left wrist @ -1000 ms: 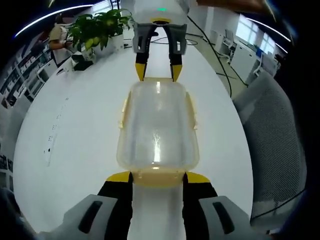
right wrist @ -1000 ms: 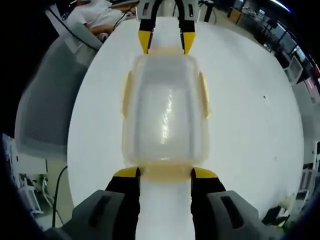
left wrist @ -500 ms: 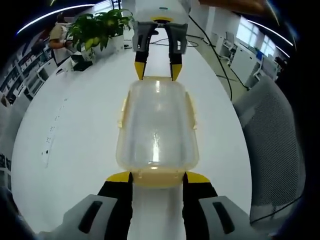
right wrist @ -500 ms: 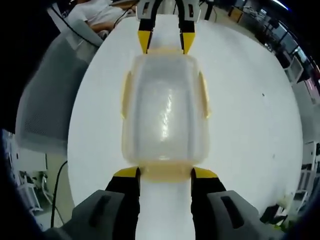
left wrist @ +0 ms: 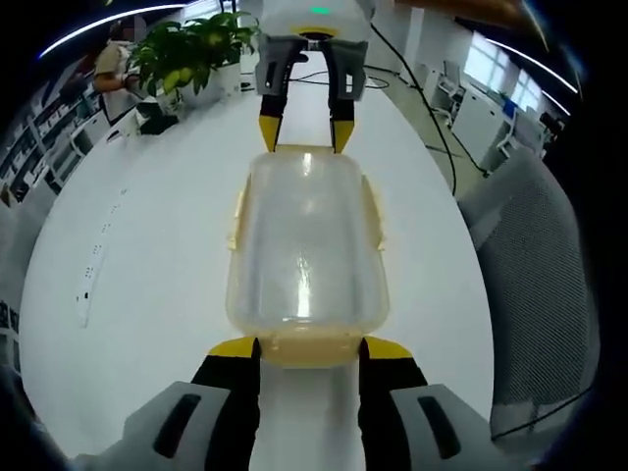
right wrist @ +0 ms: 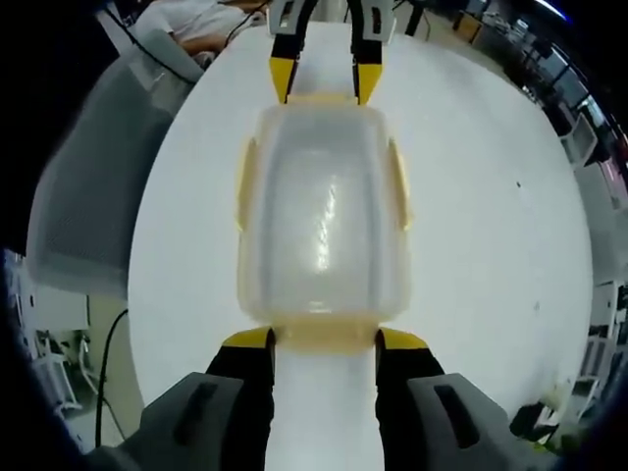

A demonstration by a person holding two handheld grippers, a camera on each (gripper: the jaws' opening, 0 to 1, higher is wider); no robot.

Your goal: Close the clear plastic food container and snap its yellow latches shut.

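A clear plastic food container point(left wrist: 306, 245) lay lengthwise on a white table point(left wrist: 147, 265), its lid on top, held between two handheld grippers that faced each other from its two short ends. In the left gripper view, the left gripper point(left wrist: 308, 345) rose from the bottom with its yellow-tipped jaws set apart, one on either side of the yellow end latch point(left wrist: 309, 346) nearest it, and the tips touched or nearly touched the container's end corners. At the far end the right gripper point(left wrist: 302, 132) met the opposite short side in the same way, jaws spread. In the right gripper view the arrangement mirrored: the right gripper point(right wrist: 322, 339) straddled its near latch point(right wrist: 324, 337), and the left gripper point(right wrist: 325, 81) stood at the far end. Yellow side latches point(right wrist: 246, 184) ran along both long edges; whether any latch was already fully snapped down was hard to judge through the hazy plastic. A potted plant point(left wrist: 186, 49) stood at the table's far edge, and a grey mesh chair point(left wrist: 535, 265) sat beside the table. The likely risk was the container sliding on the smooth tabletop if one gripper pushed harder than the other, since nothing was clamped on it. A jaw tip could also slip off a latch's rounded edge and leave it half-closed, or uneven pressure could lift the lid at one end.
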